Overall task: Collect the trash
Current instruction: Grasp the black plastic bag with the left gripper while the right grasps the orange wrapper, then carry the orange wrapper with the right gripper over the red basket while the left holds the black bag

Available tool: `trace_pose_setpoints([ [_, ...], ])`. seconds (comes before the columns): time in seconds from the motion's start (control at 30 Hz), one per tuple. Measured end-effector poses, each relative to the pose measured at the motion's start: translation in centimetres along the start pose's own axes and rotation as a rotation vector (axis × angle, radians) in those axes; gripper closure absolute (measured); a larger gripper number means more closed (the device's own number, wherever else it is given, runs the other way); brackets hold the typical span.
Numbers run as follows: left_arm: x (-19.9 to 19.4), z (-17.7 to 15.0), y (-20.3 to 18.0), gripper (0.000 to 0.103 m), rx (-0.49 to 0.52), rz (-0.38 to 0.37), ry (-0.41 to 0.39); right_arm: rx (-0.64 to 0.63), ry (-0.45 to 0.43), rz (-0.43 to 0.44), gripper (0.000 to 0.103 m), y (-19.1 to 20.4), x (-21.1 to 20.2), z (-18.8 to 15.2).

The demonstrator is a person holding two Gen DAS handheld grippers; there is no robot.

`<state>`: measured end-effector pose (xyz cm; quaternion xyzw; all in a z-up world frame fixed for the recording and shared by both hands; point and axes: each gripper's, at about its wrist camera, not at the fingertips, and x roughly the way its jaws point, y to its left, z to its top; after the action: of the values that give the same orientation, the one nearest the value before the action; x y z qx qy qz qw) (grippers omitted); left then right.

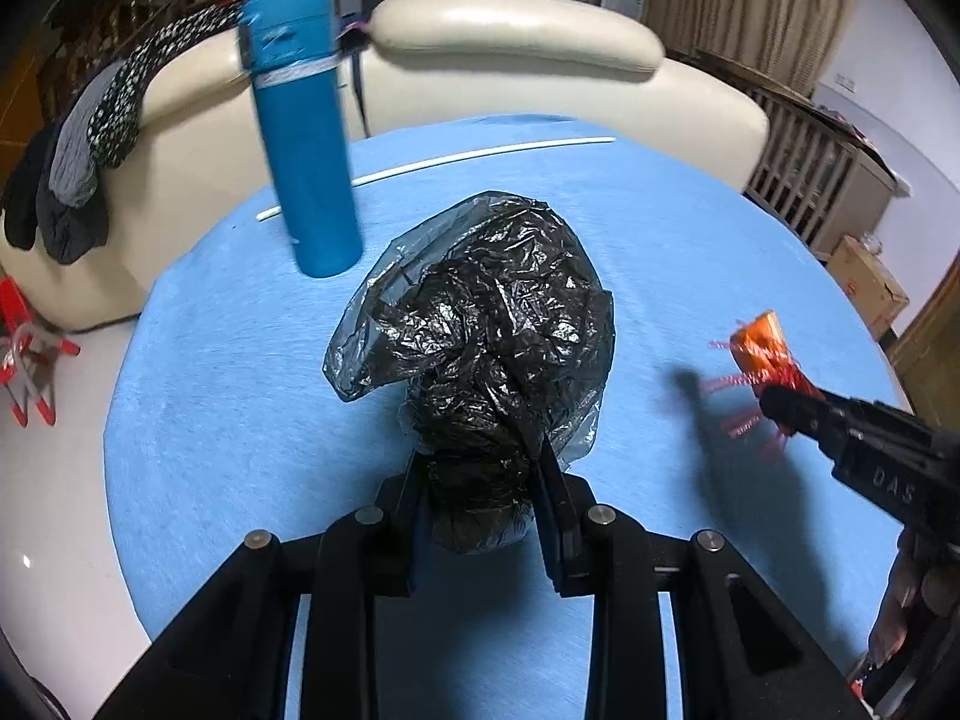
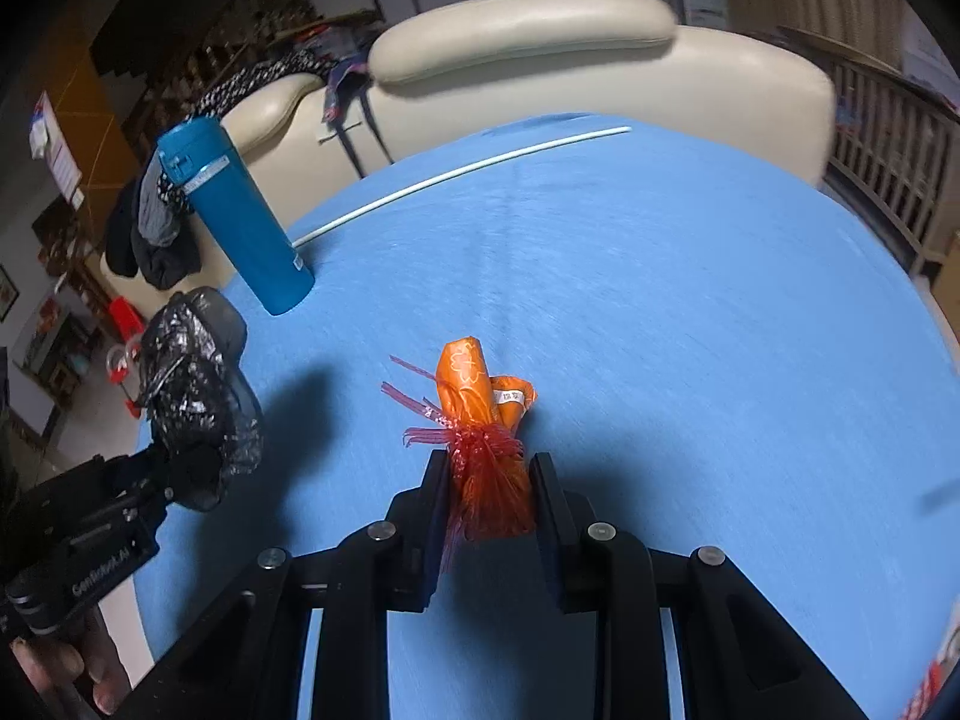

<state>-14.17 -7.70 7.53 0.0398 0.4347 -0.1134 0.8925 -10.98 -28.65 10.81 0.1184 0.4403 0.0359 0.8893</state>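
Left wrist: left gripper point(image 1: 483, 468) clamping crinkled black plastic bag point(image 1: 480, 324), right gripper point(image 2: 489, 480) clamping orange wrapper point(image 2: 480, 414).

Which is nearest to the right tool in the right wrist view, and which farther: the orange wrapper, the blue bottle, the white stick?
1. The orange wrapper, held in the right tool itself, at centre.
2. The blue bottle, standing up on the left of the table.
3. The white stick, lying along the far edge, before the sofa.
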Motion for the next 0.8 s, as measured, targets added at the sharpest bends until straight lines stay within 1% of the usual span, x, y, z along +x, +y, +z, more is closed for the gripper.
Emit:
trace_pose_setpoints([
  [0.23,-1.6,-1.2,-4.5,0.072,0.073,-0.019,-0.009,0.055,-0.05,-0.023,0.075,-3.1,-5.1,-3.5],
  [0.33,-1.9,-1.5,-5.7,0.072,0.101,-0.022,-0.009,0.08,-0.068,-0.032,0.075,-4.2,-6.7,-4.6],
  [0.5,-2.4,-2.3,-7.6,0.072,0.14,-0.024,-0.005,0.114,-0.083,-0.039,0.075,-5.4,-8.2,-6.0],
  [0.8,-2.7,-2.6,-9.3,0.072,0.189,-0.022,-0.017,0.131,-0.086,-0.06,0.075,-6.2,-8.8,-7.2],
])
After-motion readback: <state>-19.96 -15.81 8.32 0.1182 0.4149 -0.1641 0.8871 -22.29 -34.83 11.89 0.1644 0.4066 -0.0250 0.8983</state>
